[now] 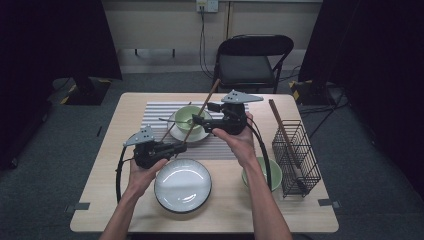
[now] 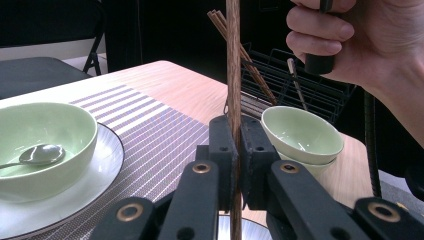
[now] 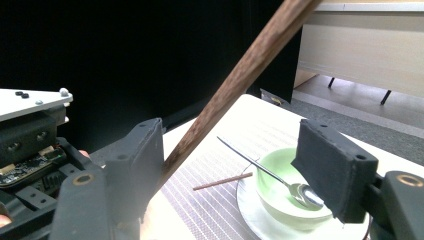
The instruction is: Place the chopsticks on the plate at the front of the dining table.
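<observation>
Clamping the chopstick [image 2: 233, 75] upright, my left gripper [image 1: 176, 148] holds it over the striped mat [image 1: 225, 147]; my right gripper [image 1: 199, 120] stands released, the stick slanting between its pads, above the green bowl [image 1: 189, 119], wire rack [image 1: 296, 155] well apart.

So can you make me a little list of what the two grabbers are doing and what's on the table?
left gripper: shut on the chopstick
right gripper: jaws open, chopstick between them, not squeezed
green bowl: on a white plate, spoon inside
second chopstick: lying on the striped mat
empty plate: near the person
wire basket: holds more chopsticks
</observation>
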The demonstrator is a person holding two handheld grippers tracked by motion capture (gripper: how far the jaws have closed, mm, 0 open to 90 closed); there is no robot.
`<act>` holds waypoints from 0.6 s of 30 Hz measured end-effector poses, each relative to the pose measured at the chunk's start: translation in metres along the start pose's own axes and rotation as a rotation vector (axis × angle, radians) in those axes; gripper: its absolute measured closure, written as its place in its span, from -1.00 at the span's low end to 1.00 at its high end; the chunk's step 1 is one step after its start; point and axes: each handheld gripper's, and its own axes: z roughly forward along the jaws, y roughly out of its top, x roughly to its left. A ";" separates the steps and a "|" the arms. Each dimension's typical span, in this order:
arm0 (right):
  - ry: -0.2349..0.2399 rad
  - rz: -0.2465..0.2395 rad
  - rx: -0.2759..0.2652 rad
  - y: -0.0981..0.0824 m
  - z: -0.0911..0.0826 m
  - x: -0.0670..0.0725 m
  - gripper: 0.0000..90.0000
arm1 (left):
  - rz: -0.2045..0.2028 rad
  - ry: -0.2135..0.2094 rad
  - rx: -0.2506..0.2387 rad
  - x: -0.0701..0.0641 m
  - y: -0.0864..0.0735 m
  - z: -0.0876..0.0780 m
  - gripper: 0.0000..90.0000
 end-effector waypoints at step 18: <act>-0.018 -0.006 -0.036 0.007 -0.004 -0.006 -0.46 | 0.017 0.007 0.010 -0.001 -0.002 -0.002 0.91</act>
